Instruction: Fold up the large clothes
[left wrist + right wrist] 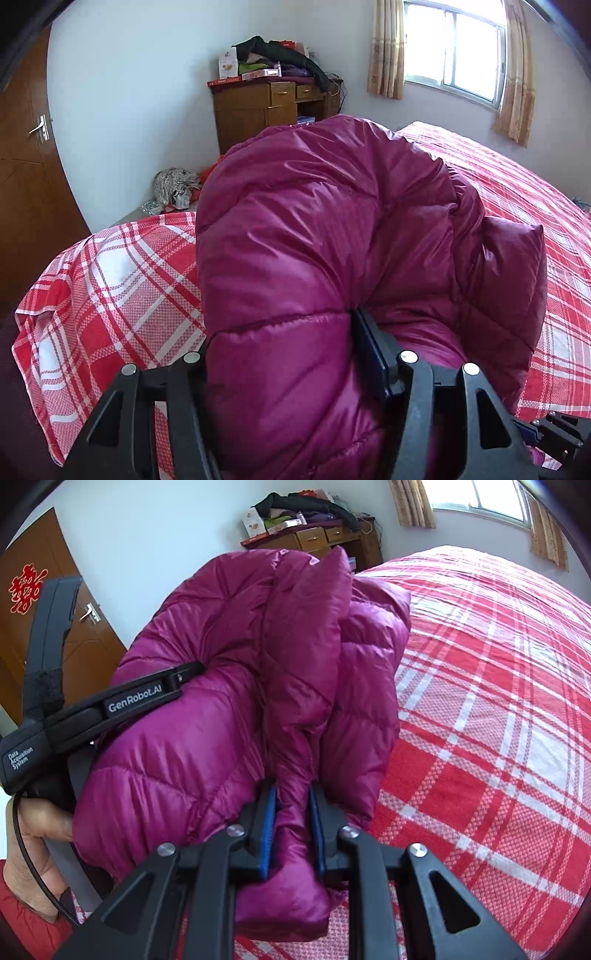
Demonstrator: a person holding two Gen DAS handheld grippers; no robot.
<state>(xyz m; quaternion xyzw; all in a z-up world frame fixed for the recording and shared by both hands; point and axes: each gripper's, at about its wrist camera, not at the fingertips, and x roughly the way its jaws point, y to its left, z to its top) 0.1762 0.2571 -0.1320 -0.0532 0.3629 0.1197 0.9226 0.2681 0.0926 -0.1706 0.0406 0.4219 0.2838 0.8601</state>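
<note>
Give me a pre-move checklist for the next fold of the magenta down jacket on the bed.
1. Right gripper pinching the down jacket: ok, fabric sits between both pads.
2. Left gripper gripping the jacket: cannot tell, bulk fills its jaws and one finger is hidden.
3. Free room on the plaid bedspread to the right: ok.
4. Jacket flat: not ok, bunched and puffed.
5. Grippers clear of each other: ok, apart.

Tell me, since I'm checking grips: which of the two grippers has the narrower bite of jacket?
The right gripper: its blue pads pinch a thin fold of the magenta down jacket, whereas the left gripper straddles a thick puffy roll.
</note>
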